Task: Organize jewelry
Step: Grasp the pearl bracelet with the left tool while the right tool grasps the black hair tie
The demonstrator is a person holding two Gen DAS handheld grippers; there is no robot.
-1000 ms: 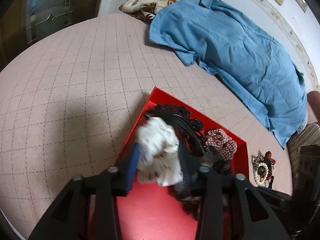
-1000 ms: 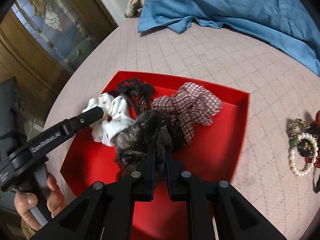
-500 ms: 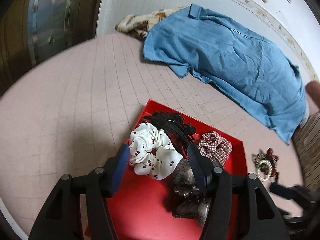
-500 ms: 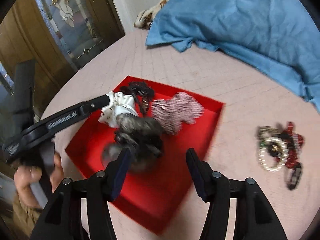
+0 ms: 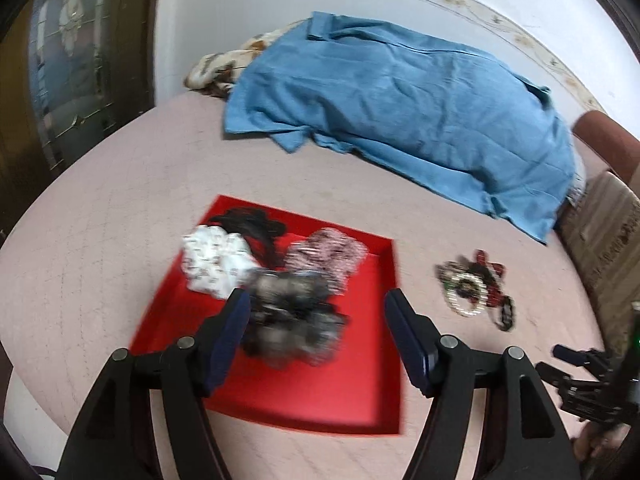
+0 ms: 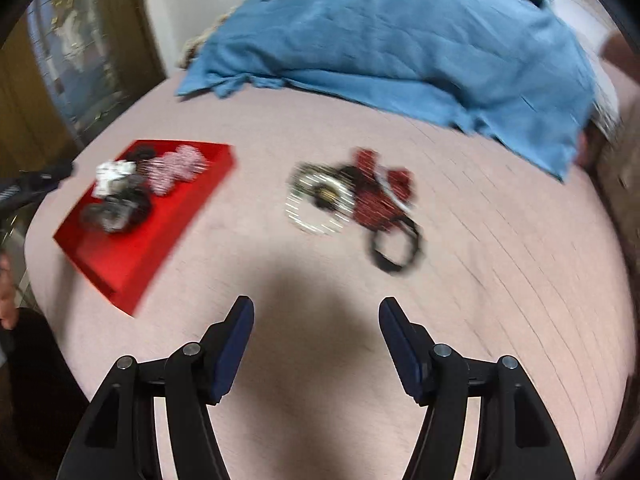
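Note:
A red tray (image 5: pixel 280 392) holds a white spotted scrunchie (image 5: pixel 216 260), a black hair clip (image 5: pixel 252 224), a plaid scrunchie (image 5: pixel 328 256) and a grey-black scrunchie (image 5: pixel 292 320). My left gripper (image 5: pixel 316 300) hovers above the tray, its jaws opening, and no pad touches anything. To the right of the tray, a pile of jewelry (image 5: pixel 476 288) with a pearl bracelet and red beads lies on the pink cover. In the right wrist view my right gripper (image 6: pixel 316 308) stands open over bare cover, short of the jewelry pile (image 6: pixel 352 196). The tray (image 6: pixel 160 224) is at its left.
A blue cloth (image 5: pixel 400 112) covers the far part of the pink quilted cover (image 5: pixel 120 200), with a patterned cloth (image 5: pixel 224 68) behind it. A glazed wooden door (image 5: pixel 80 60) stands at the left. A brown cushion (image 5: pixel 600 240) borders the right side.
The left gripper let go of the white scrunchie and drew back upward. The right gripper released the grey-black scrunchie into the tray, opened, and swung right toward the jewelry pile.

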